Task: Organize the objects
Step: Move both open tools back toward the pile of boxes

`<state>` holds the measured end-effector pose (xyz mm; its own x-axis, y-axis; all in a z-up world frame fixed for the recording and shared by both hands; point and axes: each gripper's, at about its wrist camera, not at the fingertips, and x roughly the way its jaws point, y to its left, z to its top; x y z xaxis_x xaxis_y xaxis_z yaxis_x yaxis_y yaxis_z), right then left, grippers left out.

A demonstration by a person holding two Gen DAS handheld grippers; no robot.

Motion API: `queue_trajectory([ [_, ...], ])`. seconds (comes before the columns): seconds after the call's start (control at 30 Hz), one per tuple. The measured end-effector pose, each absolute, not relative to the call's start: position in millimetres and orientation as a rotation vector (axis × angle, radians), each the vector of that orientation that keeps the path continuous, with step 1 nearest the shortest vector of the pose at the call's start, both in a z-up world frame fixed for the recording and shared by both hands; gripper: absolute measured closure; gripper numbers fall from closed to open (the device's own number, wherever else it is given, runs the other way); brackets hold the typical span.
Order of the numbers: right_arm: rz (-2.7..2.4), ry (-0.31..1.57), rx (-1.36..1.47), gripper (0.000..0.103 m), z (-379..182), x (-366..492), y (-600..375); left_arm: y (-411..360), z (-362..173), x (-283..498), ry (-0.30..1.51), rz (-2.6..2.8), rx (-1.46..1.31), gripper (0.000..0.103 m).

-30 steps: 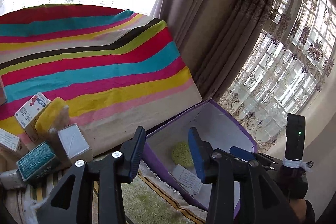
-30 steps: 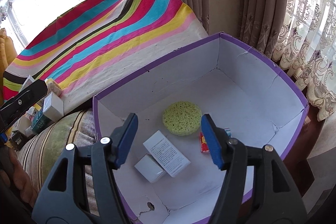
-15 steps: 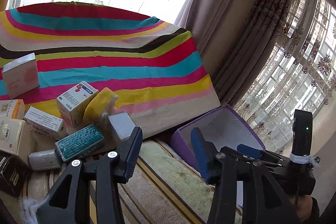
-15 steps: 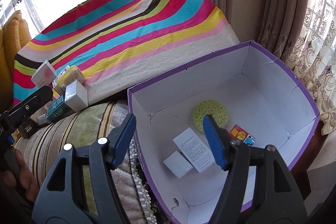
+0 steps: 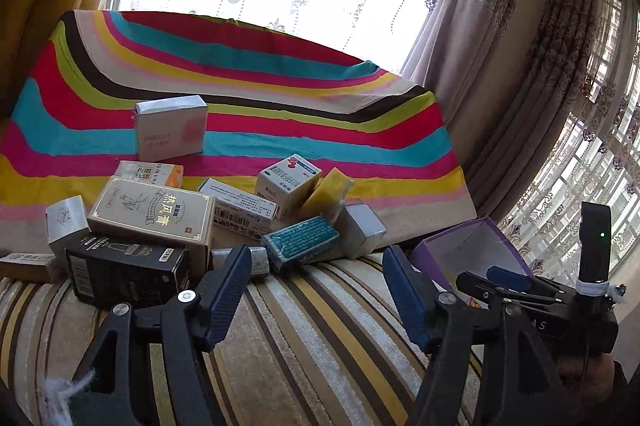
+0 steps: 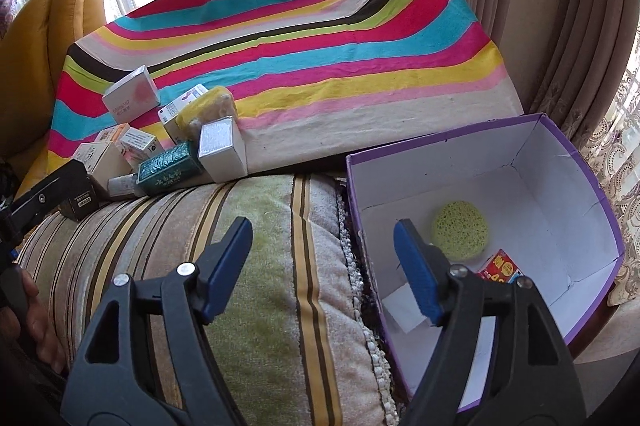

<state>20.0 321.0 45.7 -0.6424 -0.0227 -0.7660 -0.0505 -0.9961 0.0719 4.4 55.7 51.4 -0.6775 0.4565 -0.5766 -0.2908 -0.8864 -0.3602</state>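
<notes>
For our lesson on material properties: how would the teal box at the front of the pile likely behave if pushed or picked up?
The teal box looks like thin printed card, so it is probably light and would dent under a hard squeeze. It lies on a flat face, so it should slide, not roll. It appears to touch the silver box beside it, so pushing may nudge that too.

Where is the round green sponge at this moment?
In the right wrist view the round green sponge lies on the floor of the purple box, at right, just behind a red packet.
</notes>
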Motion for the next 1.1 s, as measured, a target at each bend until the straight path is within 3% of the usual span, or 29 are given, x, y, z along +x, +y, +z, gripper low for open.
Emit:
queue_trajectory([
  [0.23,2.853,0.124,-1.356,0.025,44,15,307,20,48,17,-0.387,2.593,-0.993,0.024],
  [0.8,2.926,0.008,-1.440,0.023,38,-14,258,-77,36,24,-0.563,2.722,-1.157,0.022],
  [1.1,2.907,0.003,-1.496,0.022,31,-38,250,-52,30,0,-0.384,2.636,-1.258,0.016],
])
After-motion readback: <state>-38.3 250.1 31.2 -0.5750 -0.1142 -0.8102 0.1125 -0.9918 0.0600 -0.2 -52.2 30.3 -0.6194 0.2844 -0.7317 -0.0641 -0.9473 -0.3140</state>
